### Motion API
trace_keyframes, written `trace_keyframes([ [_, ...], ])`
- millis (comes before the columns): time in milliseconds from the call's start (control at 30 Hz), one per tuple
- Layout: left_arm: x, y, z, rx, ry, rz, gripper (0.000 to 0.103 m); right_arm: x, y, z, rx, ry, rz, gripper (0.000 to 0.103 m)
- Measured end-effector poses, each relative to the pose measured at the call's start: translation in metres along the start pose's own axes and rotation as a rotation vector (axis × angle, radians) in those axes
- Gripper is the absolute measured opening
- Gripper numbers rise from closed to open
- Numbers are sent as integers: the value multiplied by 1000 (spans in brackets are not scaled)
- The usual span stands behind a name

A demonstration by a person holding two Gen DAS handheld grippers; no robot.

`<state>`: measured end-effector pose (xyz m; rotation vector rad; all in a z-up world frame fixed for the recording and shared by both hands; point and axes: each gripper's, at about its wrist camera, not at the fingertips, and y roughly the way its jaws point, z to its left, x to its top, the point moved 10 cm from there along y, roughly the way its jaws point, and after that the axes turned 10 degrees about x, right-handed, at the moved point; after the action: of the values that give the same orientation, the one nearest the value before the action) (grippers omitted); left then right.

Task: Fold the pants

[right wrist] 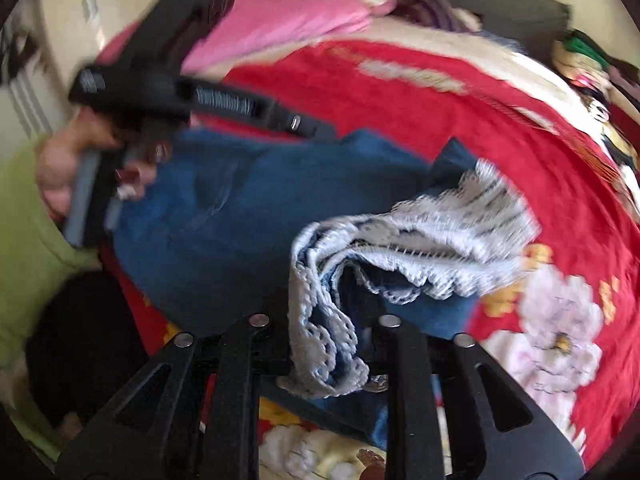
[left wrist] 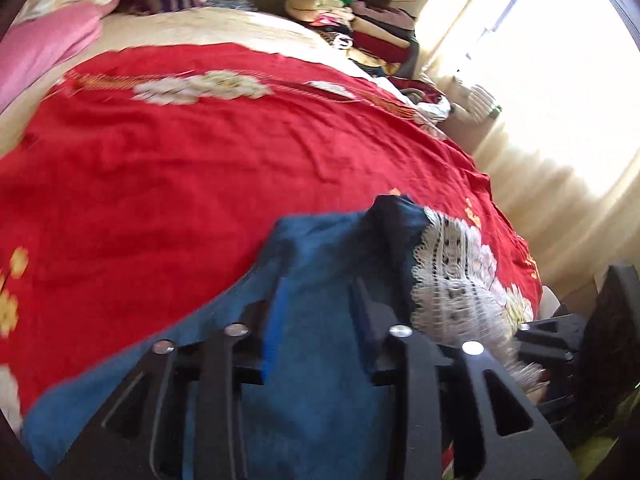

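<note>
Blue denim pants (left wrist: pixel 320 248) with a white lace hem (left wrist: pixel 448 272) lie on a red flowered bedspread (left wrist: pixel 200 160). In the left wrist view my left gripper (left wrist: pixel 320 312) has its jaws apart, with flat denim lying between the fingers. In the right wrist view my right gripper (right wrist: pixel 328 312) stands over the pants (right wrist: pixel 240 200). Its jaws are apart too, with the bunched lace hem (right wrist: pixel 440 216) and a denim fold between them. A person's hand (right wrist: pixel 60 172) in a green sleeve (right wrist: pixel 28 220) holds the left tool at the pants' far-left edge. Both views are motion-blurred.
A pink pillow (left wrist: pixel 48 48) lies at the head of the bed. A pile of folded clothes (left wrist: pixel 352 20) sits at the far corner. A bright curtained window (left wrist: pixel 540 80) runs along the bed's right edge. The red bedspread (right wrist: pixel 440 112) extends beyond the pants.
</note>
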<state>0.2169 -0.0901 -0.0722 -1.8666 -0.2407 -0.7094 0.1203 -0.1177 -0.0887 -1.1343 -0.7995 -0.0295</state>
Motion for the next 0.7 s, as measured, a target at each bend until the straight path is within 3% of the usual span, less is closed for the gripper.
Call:
trace_keyframes([
  [100, -18, -11, 7, 21, -11, -1, 47, -7, 13, 13, 60, -3, 34, 42],
  [167, -28, -16, 6, 13, -30, -5, 50, -5, 7, 18, 87, -20, 20, 45],
  [267, -41, -22, 2, -14, -58, -16, 51, 1, -21, 20, 157, -17, -48, 46],
  [367, -50, -28, -4, -34, -80, -36, 54, 6, -52, 13, 165, 29, -128, 55],
  [500, -60, -40, -15, -92, -139, -66, 54, 11, -87, -52, 74, 220, -234, 65],
  [600, -66, -48, -29, -122, -142, -75, 54, 8, -89, -98, 152, 478, -277, 81],
  [700, -73, -49, -49, -136, -107, -60, 55, 11, -79, -114, 231, 588, -268, 87],
])
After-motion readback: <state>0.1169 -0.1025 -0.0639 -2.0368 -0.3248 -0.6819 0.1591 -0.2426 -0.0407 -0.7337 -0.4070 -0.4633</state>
